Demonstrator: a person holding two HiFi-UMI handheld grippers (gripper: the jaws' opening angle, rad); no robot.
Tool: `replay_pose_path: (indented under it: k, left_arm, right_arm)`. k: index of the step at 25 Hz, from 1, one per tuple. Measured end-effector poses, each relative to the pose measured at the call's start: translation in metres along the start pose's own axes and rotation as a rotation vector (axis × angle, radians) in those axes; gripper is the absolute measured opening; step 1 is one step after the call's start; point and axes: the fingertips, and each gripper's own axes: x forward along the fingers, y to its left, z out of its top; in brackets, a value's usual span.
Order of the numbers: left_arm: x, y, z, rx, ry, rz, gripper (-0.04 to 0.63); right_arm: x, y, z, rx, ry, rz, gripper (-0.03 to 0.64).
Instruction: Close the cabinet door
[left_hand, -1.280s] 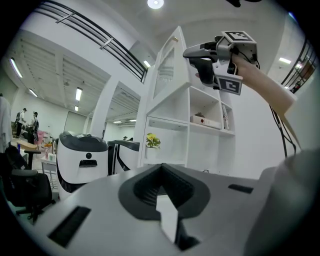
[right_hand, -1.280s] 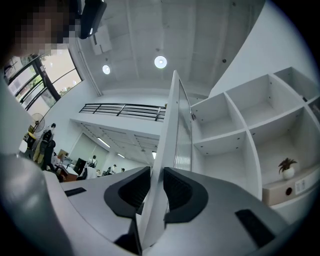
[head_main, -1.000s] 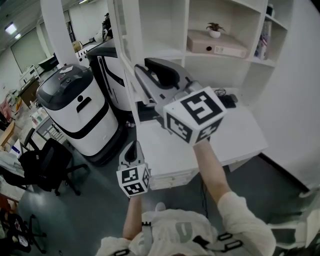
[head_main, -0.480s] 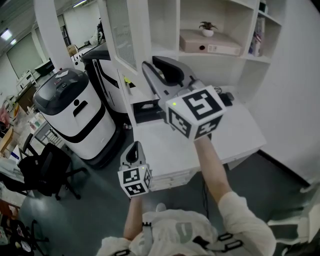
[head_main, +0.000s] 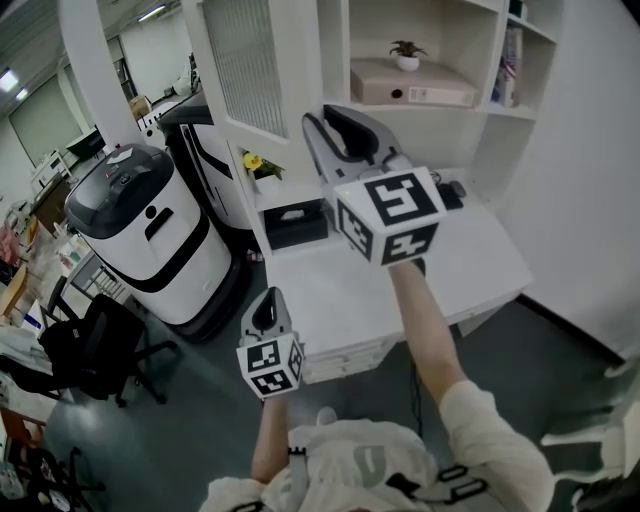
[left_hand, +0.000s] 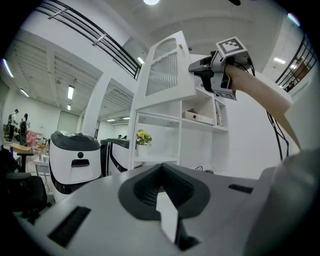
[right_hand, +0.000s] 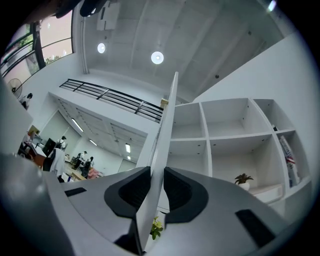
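While our right gripper (head_main: 330, 125) clamps the half-open cabinet door (head_main: 245, 70), we judge closing unfinished; our left gripper (head_main: 264, 308) sits closed, empty.

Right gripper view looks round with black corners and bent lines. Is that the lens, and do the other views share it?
Yes: right gripper view is wide-angle, so the shelves bow and the ceiling lamps flare white; left gripper view has the same round frame; head view bends lines less.
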Motion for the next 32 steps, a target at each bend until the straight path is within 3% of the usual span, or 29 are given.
replay_pose_path:
  k: [14, 32]
  left_arm:
    - [0.01, -0.002, -0.006, 0.003, 0.022, -0.019, 0.003]
    - [0.023, 0.004, -0.02, -0.032, 0.047, -0.022, 0.003]
  right_arm:
    - [0.038, -0.102, -0.04, -0.005, 0.111, -0.185, 0.077]
    - [0.056, -0.127, -0.054, 0.013, 0.144, -0.199, 0.072]
